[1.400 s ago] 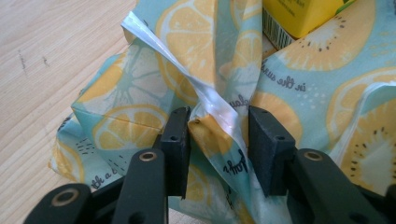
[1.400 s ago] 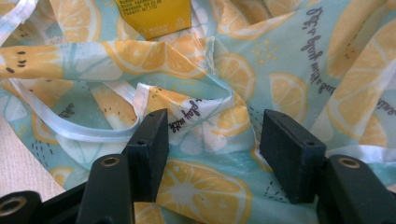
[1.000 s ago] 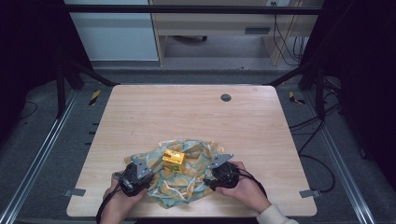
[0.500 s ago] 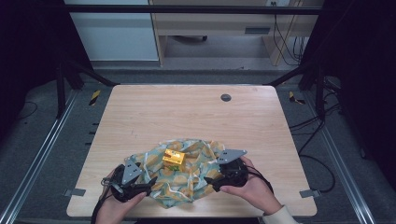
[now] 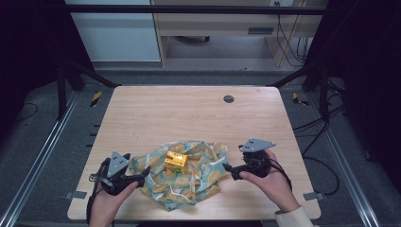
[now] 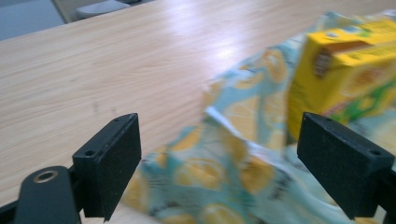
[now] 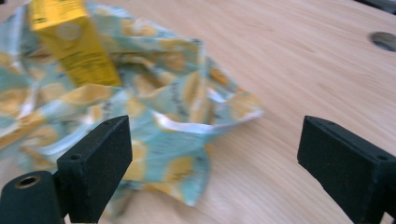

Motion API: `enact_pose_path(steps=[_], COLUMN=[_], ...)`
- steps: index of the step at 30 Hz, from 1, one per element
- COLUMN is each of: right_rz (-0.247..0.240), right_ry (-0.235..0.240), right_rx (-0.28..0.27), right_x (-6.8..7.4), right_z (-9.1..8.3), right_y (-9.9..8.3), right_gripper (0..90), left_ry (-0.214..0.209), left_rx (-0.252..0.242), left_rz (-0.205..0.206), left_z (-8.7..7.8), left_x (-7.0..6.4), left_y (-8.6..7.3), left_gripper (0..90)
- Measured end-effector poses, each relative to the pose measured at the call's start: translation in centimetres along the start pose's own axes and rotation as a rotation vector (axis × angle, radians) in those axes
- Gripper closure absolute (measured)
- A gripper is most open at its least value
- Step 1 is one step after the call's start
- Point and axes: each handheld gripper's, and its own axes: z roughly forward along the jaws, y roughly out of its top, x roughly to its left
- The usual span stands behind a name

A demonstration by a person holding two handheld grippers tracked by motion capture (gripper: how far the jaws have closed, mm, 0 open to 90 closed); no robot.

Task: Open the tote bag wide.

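Observation:
A crumpled cloth point(image 5: 182, 179) printed with yellow lemons on pale blue lies near the table's front edge. A small yellow box point(image 5: 175, 161) rests on it. My left gripper point(image 5: 142, 178) is at the cloth's left edge, open, and the cloth point(image 6: 224, 163) lies between and beyond its jaws, with the yellow box point(image 6: 345, 70) behind. My right gripper point(image 5: 228, 169) is just off the cloth's right edge, open. Ahead of its jaws, a corner of the cloth point(image 7: 187, 126) lies on the wood and the box point(image 7: 74, 42) stands at upper left.
The wooden table point(image 5: 189, 118) has a round grey cable grommet point(image 5: 229, 99) near its far edge. Dark frame posts stand at both sides. A person's hands hold both grippers from the front edge.
Both grippers have moved outward from the middle of the cloth to its left and right edges. The cloth now lies more spread out, and the box sits where it was.

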Motion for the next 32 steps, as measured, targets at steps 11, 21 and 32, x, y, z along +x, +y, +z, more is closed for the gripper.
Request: enact_pose_path(steps=[11,21,32], right_rz=[0.154,0.267,0.293], right_ry=[-0.176,-0.234,-0.273], right_rx=[-0.031,0.029,0.089], right_x=[-5.4,-8.6,-8.5], right_z=[-1.8,-2.1,-2.8], right_y=[-2.7,-6.4,-8.3], right_gripper=[8.8,8.5,13.5], left_ry=[0.102,0.146,0.146], left_rx=[0.014,0.015,0.07], left_rz=[-0.079,-0.178,-0.181], left_z=[1.9,1.6,1.8], left_x=[4.4,7.9,8.0], left_y=[-0.5,-1.7,-2.3], left_gripper=[11.7,8.8,8.6])
